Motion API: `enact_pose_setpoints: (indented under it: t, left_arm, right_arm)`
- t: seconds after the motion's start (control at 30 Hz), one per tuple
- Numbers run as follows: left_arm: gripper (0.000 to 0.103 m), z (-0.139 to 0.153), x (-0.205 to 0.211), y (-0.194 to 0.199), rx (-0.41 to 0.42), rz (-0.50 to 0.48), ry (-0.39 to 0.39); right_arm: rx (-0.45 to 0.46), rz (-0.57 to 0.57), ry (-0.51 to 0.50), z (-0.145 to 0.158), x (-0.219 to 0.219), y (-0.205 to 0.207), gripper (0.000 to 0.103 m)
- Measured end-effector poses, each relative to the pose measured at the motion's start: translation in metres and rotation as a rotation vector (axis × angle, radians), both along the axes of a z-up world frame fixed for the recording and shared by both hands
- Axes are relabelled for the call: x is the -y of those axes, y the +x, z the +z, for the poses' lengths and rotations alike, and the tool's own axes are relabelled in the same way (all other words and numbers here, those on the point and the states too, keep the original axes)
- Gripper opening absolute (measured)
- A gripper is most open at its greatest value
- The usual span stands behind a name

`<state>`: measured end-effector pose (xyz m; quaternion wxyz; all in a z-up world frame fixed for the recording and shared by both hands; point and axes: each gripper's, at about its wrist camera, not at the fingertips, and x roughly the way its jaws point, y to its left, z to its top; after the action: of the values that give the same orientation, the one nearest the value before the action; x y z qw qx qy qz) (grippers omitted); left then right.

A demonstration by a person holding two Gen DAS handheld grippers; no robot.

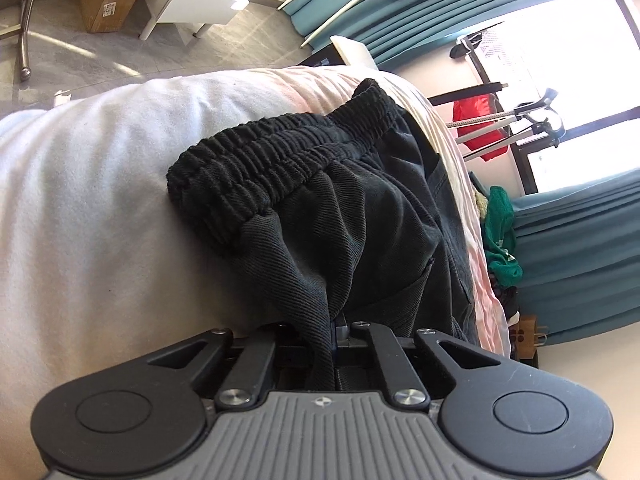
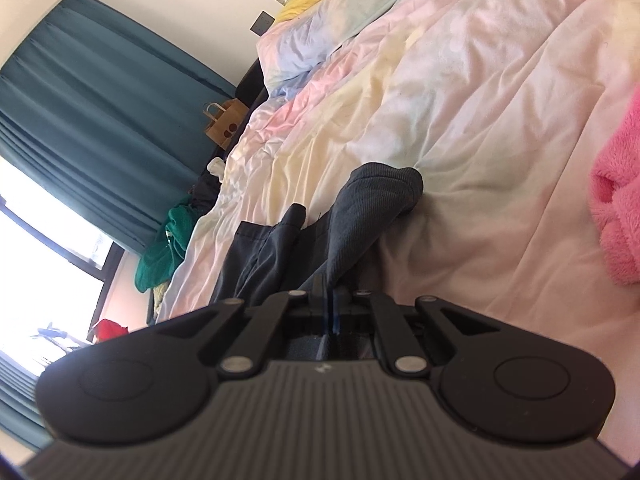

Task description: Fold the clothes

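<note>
Black twill, a pair of trousers point(image 1: 340, 216), bunched straight ahead of the left gripper point(image 1: 334, 330) and drawn back into it. Left jaws clenched on a fold of that cloth, a narrow strip of it running down between the linkage arms. Ribbed elastic waistband point(image 1: 280, 148) thick and gathered, curved across the far end of the garment, up and to the left of the claw. Lay on a white bedcover point(image 1: 92, 184), soft and faintly creased. Beyond the bed, one cardboard box point(image 1: 108, 0) on a grey floor at upper left, one white cabinet point(image 1: 204, 0) beside it, teal pleated curtains point(image 1: 580, 252) at right, a red bag point(image 1: 480, 120) hung on a rack by the window, and a green garment point(image 1: 500, 240) heaped past the bed's edge.

Seen from the right wrist: same dark trousers point(image 2: 360, 208), one rounded leg end rising up and right from the right gripper point(image 2: 330, 300), flatter folds spread to its left. Right jaws pinched together on the fabric's near edge, no gap between them. Pastel quilt point(image 2: 440, 80) under it, crumpled, in pink, yellow and pale blue patches. One brown paper bag point(image 2: 224, 120) with handles at the bed's far side, one fluffy pink item point(image 2: 616, 208) at the right edge, well apart from the trousers.
</note>
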<state>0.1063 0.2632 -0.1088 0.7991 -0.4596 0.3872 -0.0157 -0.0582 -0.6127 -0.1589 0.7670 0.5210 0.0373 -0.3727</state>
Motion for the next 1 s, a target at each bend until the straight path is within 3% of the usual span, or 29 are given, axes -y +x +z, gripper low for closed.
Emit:
enact_pose_setpoints:
  t: [0.27, 0.5, 0.8, 1.0]
  left_arm:
    - [0.004, 0.049, -0.023, -0.037, 0.183, 0.084, -0.058]
    - [0.004, 0.102, -0.025, -0.028, 0.246, 0.083, -0.043]
    - [0.004, 0.121, -0.011, 0.043, 0.228, 0.113, -0.049]
    - [0.004, 0.122, 0.01, 0.129, 0.224, 0.14, -0.043]
  right_arm:
    - [0.118, -0.04, -0.058, 0.029, -0.019, -0.033, 0.005]
    - [0.154, -0.01, -0.156, 0.067, -0.035, -0.025, 0.005]
    - [0.111, 0.062, -0.204, 0.089, -0.021, 0.031, 0.005]
    - [0.043, 0.15, -0.274, 0.116, 0.01, 0.134, 0.005]
